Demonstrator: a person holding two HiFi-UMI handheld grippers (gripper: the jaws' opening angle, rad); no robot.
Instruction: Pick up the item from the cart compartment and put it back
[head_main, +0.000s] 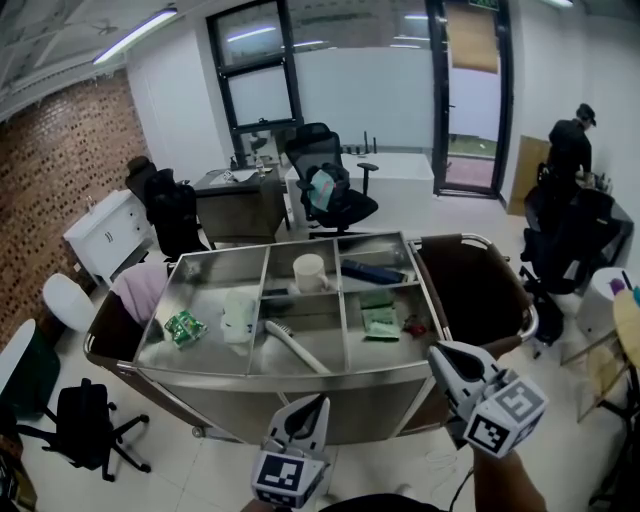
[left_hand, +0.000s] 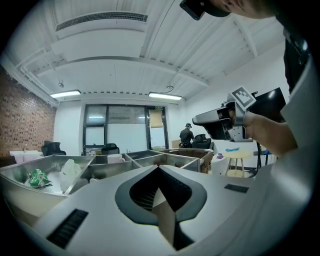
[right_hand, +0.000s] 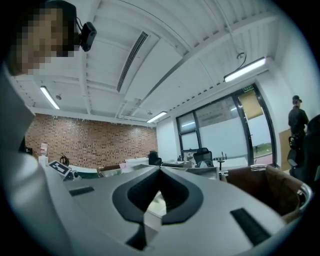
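Observation:
A steel cart (head_main: 300, 378) with several open compartments stands in front of me. Inside lie a green packet (head_main: 185, 327), a white plastic bag (head_main: 238, 316), a white brush (head_main: 296, 348), a white cup (head_main: 309, 272), a dark flat item (head_main: 372, 272) and green sachets (head_main: 379, 319). My left gripper (head_main: 317, 402) hovers shut and empty just short of the cart's near wall. My right gripper (head_main: 438, 351) is also shut and empty, raised at the cart's near right corner, and shows in the left gripper view (left_hand: 197, 119) held by a hand. The left gripper view shows the cart rim (left_hand: 50, 165) at jaw level.
Brown bags (head_main: 470, 285) hang at both ends of the cart. Behind it stand a black office chair (head_main: 330, 190), a desk (head_main: 240, 200) and a white cabinet (head_main: 105, 235). A person (head_main: 570, 145) stands at the far right by more chairs. A black stool (head_main: 85, 420) sits at the near left.

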